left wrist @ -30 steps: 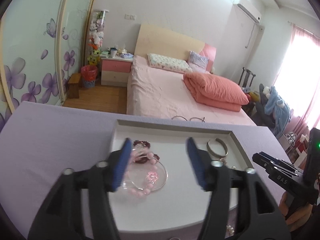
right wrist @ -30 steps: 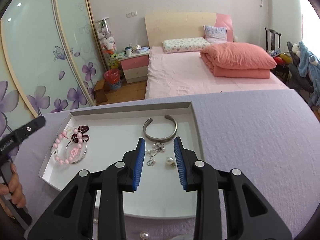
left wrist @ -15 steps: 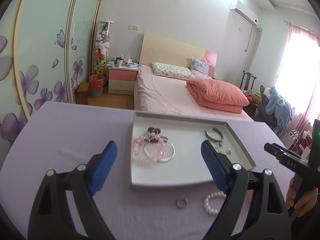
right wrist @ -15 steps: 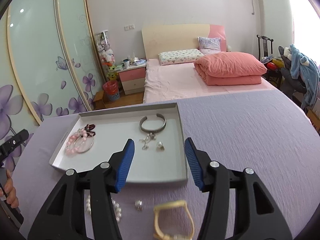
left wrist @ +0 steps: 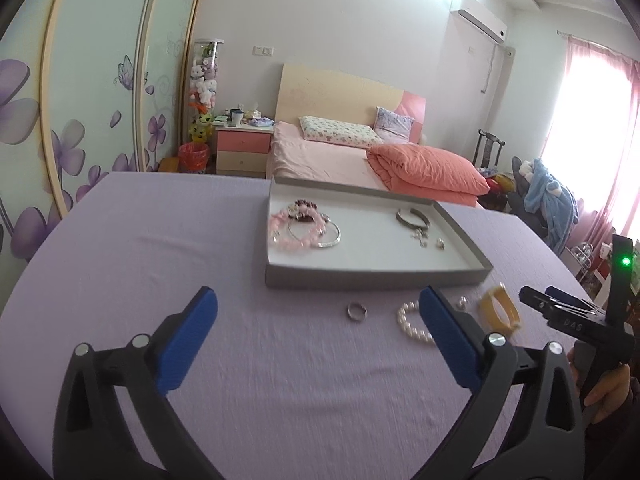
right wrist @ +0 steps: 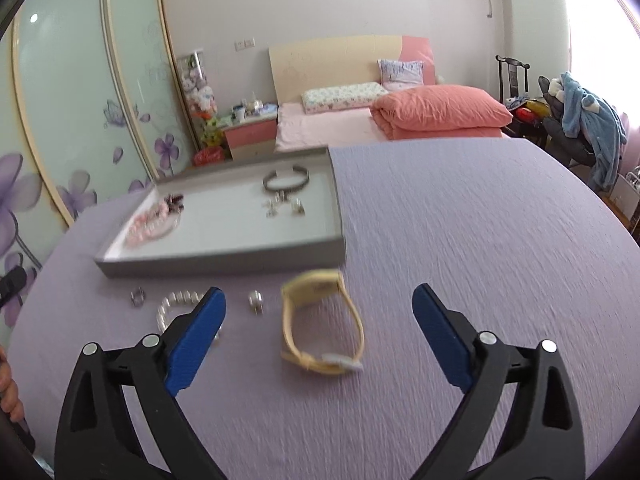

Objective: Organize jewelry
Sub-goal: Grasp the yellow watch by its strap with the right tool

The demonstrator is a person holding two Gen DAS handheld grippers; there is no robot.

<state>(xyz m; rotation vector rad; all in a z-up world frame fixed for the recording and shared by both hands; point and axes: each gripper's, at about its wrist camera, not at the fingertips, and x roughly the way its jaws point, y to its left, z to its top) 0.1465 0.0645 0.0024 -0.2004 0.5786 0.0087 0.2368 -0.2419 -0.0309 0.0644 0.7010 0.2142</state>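
A grey tray [left wrist: 376, 279] [right wrist: 224, 261] on the purple cloth holds pink bead bracelets [left wrist: 298, 229] [right wrist: 148, 226], a silver cuff [left wrist: 412, 218] [right wrist: 286, 181] and small earrings [left wrist: 428, 240] [right wrist: 286, 206]. In front of the tray lie a silver ring [left wrist: 356, 312] [right wrist: 137, 297], a pearl bracelet [left wrist: 412, 322] [right wrist: 176, 304], a second small ring [right wrist: 256, 302] and a yellow watch [left wrist: 498, 309] [right wrist: 320, 322]. My left gripper [left wrist: 318, 322] and right gripper [right wrist: 318, 320] hover short of these, jaws still opening, nothing gripped. The watch sits between the right gripper's spread fingers, untouched.
The table is covered in purple cloth [left wrist: 140, 264]. Beyond its far edge stand a pink bed [left wrist: 340, 160], a nightstand [left wrist: 242, 150] and a floral wardrobe [left wrist: 60, 120]. A hand [left wrist: 608, 392] holds the right tool at the left view's right edge.
Both grippers pulled back from over the tray toward the table's near side and spread their jaws wide. The loose ring, pearls and watch in front of the tray came into view.
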